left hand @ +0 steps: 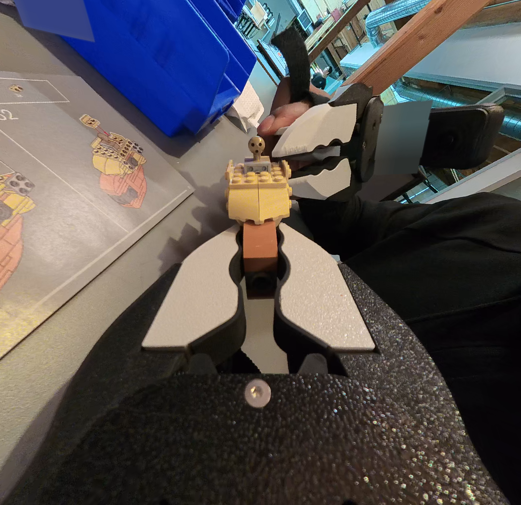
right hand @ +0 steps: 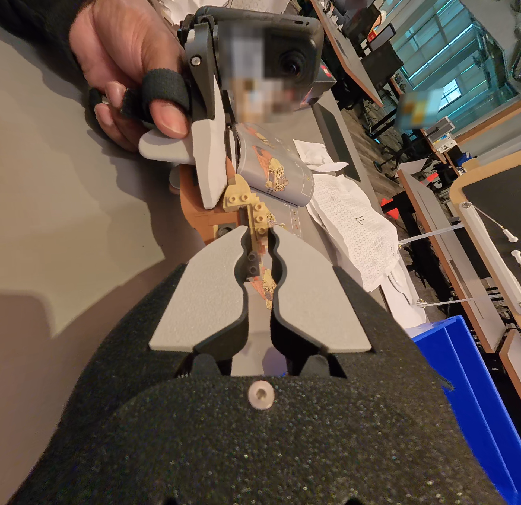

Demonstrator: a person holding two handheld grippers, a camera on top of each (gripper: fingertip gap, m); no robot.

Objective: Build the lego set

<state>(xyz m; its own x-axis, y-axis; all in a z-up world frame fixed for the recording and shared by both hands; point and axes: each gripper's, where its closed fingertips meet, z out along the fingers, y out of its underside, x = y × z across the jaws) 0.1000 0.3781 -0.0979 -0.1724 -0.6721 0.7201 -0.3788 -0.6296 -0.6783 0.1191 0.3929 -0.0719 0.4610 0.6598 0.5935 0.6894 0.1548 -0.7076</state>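
Observation:
A partly built lego model (left hand: pixel 258 198) has a brown base, a tan studded top, a small grey piece and a tan ball knob (left hand: pixel 256 145). My left gripper (left hand: pixel 259 229) is shut on its brown base (left hand: pixel 259 249) and holds it just above the grey table. My right gripper (left hand: pixel 282 167) comes in from the right, its tips closed on the model's tan right edge. In the right wrist view my right gripper (right hand: pixel 258 232) is shut on a tan studded strip of the model (right hand: pixel 260 218). The left gripper (right hand: pixel 214 201) grips the brown body (right hand: pixel 197 212) from above.
An open instruction booklet (left hand: pixel 84 167) lies left of the model; its page curls up behind it in the right wrist view (right hand: pixel 276 176). Stacked blue bins (left hand: pixel 158 54) stand at the back left. White perforated paper bags (right hand: pixel 346 218) lie beyond the booklet. The person's dark sleeve (left hand: pixel 408 252) is at right. Both grippers' tips are close together, under 4 cm apart.

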